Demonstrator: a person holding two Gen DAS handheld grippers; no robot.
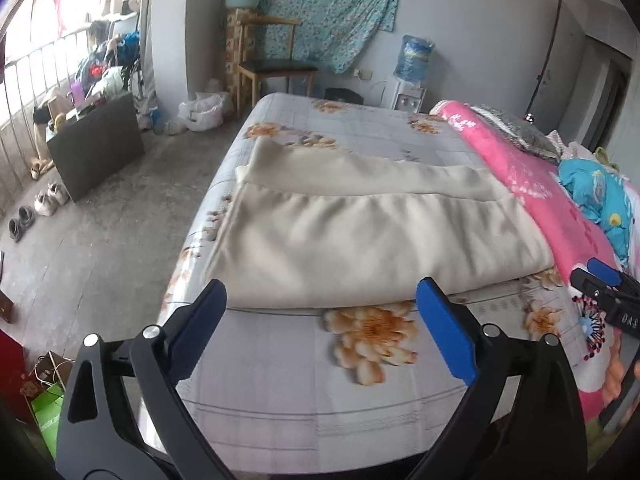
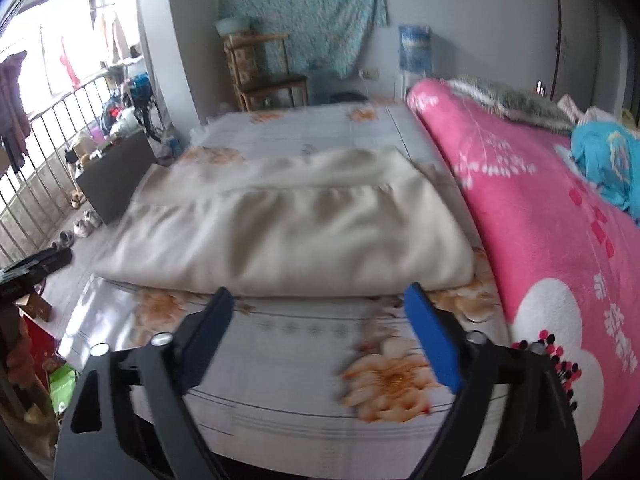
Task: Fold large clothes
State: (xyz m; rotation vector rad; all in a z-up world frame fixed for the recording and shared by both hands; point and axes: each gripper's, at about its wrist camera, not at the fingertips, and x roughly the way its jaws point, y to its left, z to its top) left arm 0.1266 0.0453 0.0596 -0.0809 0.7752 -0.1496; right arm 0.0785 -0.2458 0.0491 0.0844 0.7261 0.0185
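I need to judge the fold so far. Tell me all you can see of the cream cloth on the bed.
The cream cloth is plain, soft and fleece-like, folded into a wide, slightly uneven rectangle, with a lower layer showing beyond the top layer's hemmed far edge. It lies flat on the floral sheet, its right edge beside the pink blanket. Neither gripper touches it.

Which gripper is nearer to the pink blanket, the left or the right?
Right. The right gripper hangs beside the pink blanket; the left gripper is farther away, beyond it.
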